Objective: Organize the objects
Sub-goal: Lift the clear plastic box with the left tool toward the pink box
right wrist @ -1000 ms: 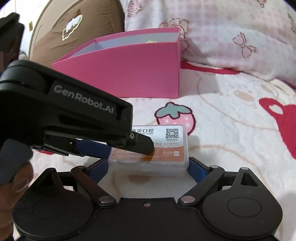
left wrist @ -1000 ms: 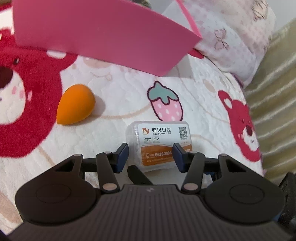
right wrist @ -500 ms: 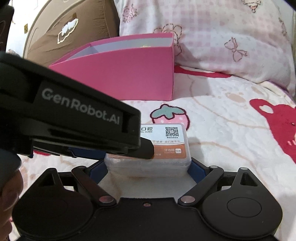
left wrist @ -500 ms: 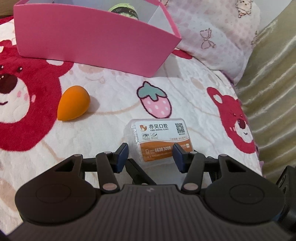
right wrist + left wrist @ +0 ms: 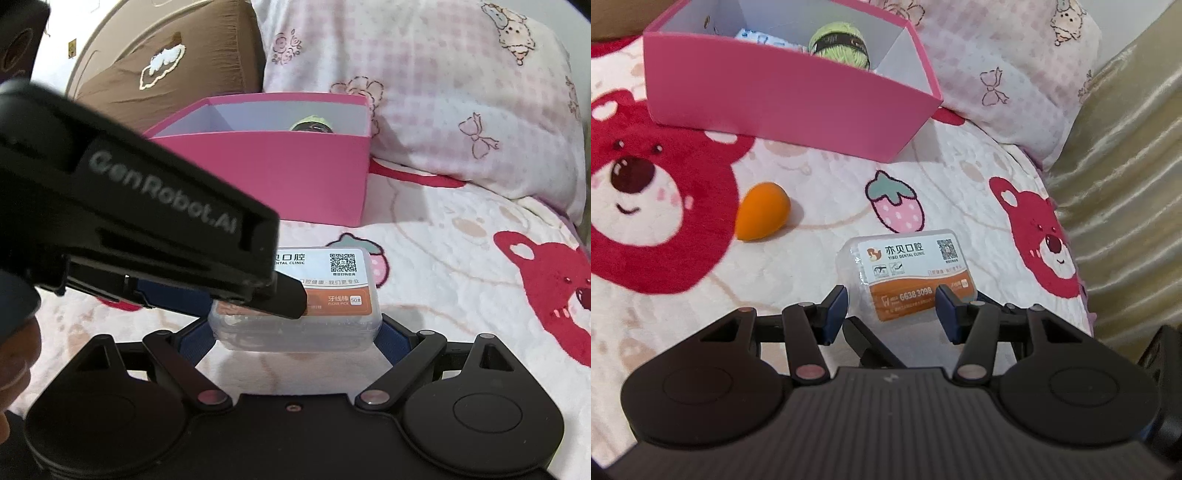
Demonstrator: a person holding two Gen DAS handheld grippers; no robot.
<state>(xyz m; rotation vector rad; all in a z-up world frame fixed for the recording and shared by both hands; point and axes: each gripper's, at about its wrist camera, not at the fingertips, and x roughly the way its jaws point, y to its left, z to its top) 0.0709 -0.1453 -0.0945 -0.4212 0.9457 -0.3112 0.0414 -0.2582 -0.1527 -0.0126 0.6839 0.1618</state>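
- Floss box, clear plastic with a white-and-orange label, is held off the bed between the blue fingers of the right gripper, which press on its two short ends.
- Left gripper comes in from the left in the right wrist view; one of its fingers lies across the box's label.
- In the left wrist view the box sits between the left fingers, right one against the label edge; whether they clamp it cannot be told.
- Pink box stands open on the bed beyond, near the pillow; a green yarn ball lies inside.
- Orange sponge rests on the bear blanket, left of the floss box, apart from it.
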